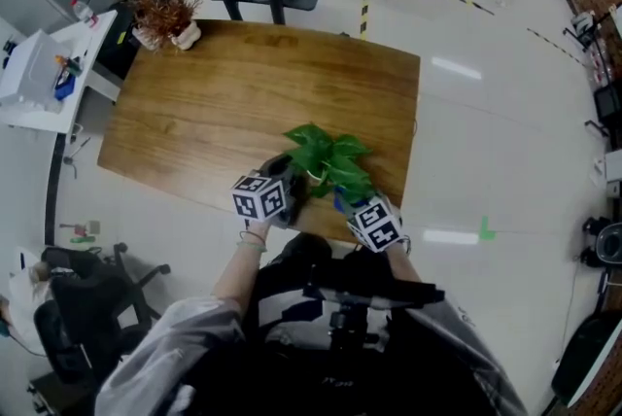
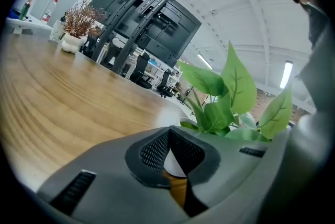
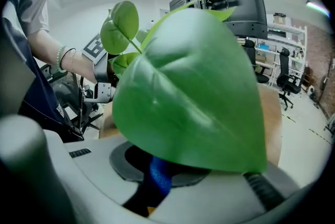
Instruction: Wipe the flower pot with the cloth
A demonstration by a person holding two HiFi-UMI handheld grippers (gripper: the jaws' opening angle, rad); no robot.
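Note:
A white flower pot [image 1: 314, 177] with broad green leaves [image 1: 328, 156] stands near the front edge of the wooden table [image 1: 214, 103]. My left gripper [image 1: 290, 190] is at the pot's left side. In the left gripper view its jaws [image 2: 168, 138] are closed on the pot's white wall [image 2: 175, 163], and the leaves [image 2: 233, 87] rise just behind. My right gripper [image 1: 352, 203] is at the pot's right side, shut on a blue cloth [image 1: 339, 200]. In the right gripper view the cloth [image 3: 159, 176] shows between the jaws. A big leaf [image 3: 188, 92] hides the pot there.
A dried plant in a small white pot [image 1: 167, 16] stands at the table's far left corner. A white side table [image 1: 39, 64] with bottles is to the left. Office chairs [image 1: 87, 307] stand on the floor around. The table's front edge runs just below the pot.

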